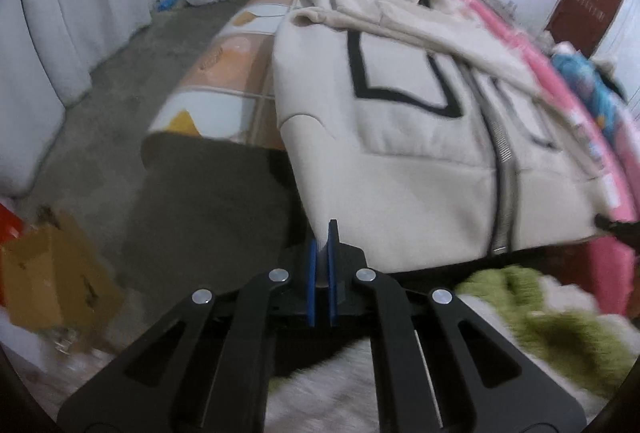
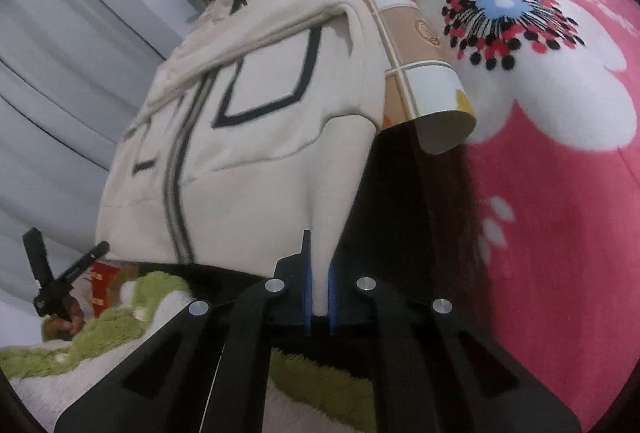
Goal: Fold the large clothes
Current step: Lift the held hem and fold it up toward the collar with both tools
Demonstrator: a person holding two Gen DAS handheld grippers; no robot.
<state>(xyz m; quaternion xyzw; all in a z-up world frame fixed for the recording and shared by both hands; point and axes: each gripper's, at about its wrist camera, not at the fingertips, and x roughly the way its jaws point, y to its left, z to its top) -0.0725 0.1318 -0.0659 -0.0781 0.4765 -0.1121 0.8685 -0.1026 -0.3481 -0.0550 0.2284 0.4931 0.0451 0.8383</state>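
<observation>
A cream zip-up jacket [image 1: 420, 169] with black outlined pockets lies front-up on a table, its hem hanging over the near edge. My left gripper [image 1: 323, 233] is shut on the hem's left corner, a fold of cream cloth pinched between the blue pads. In the right wrist view the jacket [image 2: 248, 137] runs away from me, and my right gripper [image 2: 318, 261] is shut on the hem's right corner. Each view catches the other gripper at the far corner: the right gripper [image 1: 604, 222] at the picture's right edge, the left gripper [image 2: 100, 248] at the lower left.
A tile-patterned cloth [image 1: 224, 73] covers the table. A pink flowered blanket [image 2: 540, 113] lies along the jacket's right side. A cardboard box [image 1: 56, 281] sits on the concrete floor at left, white curtains [image 1: 72, 13] beyond. Green fuzzy fabric [image 1: 552, 317] lies below the grippers.
</observation>
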